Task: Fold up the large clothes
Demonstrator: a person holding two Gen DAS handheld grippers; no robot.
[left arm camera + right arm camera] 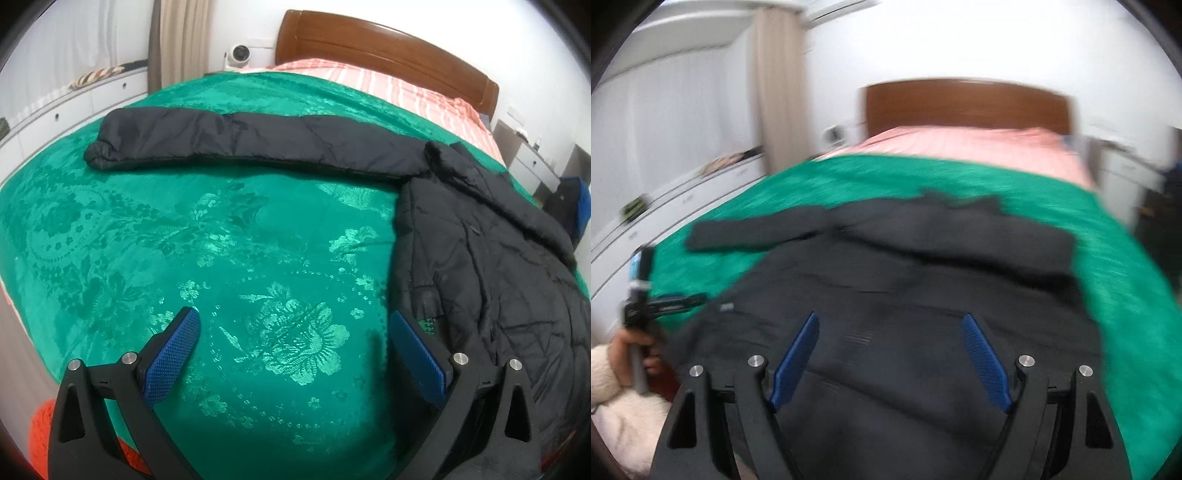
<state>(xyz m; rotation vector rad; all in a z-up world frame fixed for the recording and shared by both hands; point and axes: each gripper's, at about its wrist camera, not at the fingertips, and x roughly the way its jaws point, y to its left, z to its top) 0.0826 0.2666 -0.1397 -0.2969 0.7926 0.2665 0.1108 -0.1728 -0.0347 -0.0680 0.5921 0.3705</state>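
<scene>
Green bedspread (147,229) carries the black coat (886,266), sleeve (240,142) outstretched for folding (both tongs (295,350) (890,354) open, empty).

A jacket (908,280) lies spread on the blanket (229,236) that covers the foot end of the bed. One sleeve (236,142) stretches out flat toward the bed's left edge. Behind the blanket, striped bedding (373,86) runs to the headboard (373,44). Drawers (70,110) stand along the bed's left side, a nightstand (532,162) at its right.
</scene>
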